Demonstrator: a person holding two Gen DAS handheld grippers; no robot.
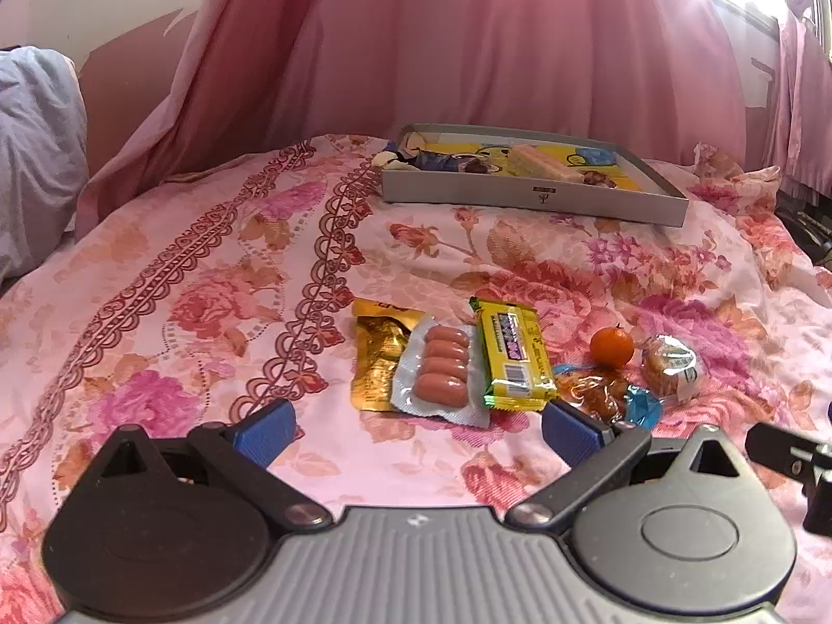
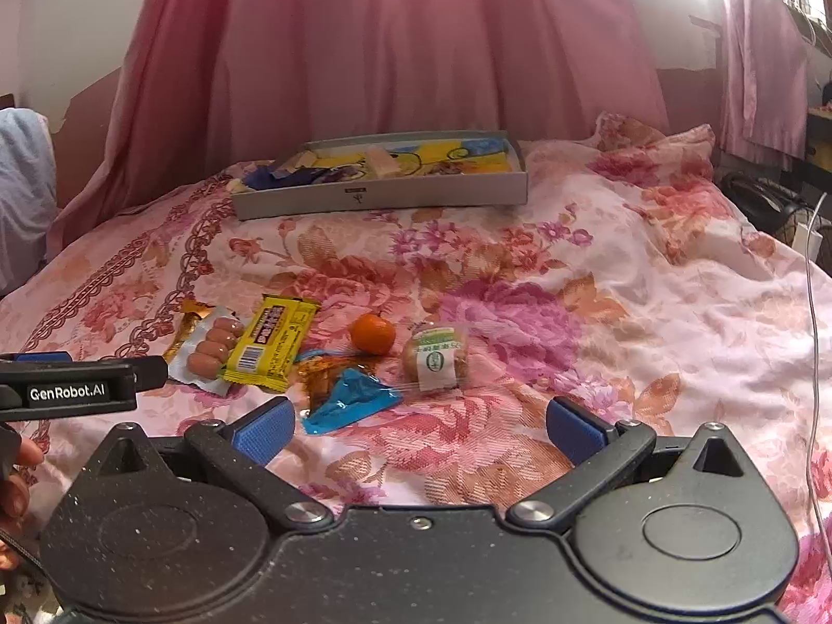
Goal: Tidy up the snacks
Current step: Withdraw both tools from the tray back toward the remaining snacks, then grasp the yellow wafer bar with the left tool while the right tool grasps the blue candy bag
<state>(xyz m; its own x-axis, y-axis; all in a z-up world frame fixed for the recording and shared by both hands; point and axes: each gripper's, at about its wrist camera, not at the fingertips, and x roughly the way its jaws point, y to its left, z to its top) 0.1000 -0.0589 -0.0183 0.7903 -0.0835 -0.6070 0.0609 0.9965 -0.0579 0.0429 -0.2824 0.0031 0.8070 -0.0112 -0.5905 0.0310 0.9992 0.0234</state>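
Both tools, the left tool [image 1: 416,429] and the right tool [image 2: 418,429], stand wide open and hold nothing. At frame centre the sausage pack [image 1: 439,372], yellow bar [image 1: 512,351] and orange [image 1: 612,347] lie on the bed [image 1: 182,286]; the grey tray [image 1: 530,192] sits above them.
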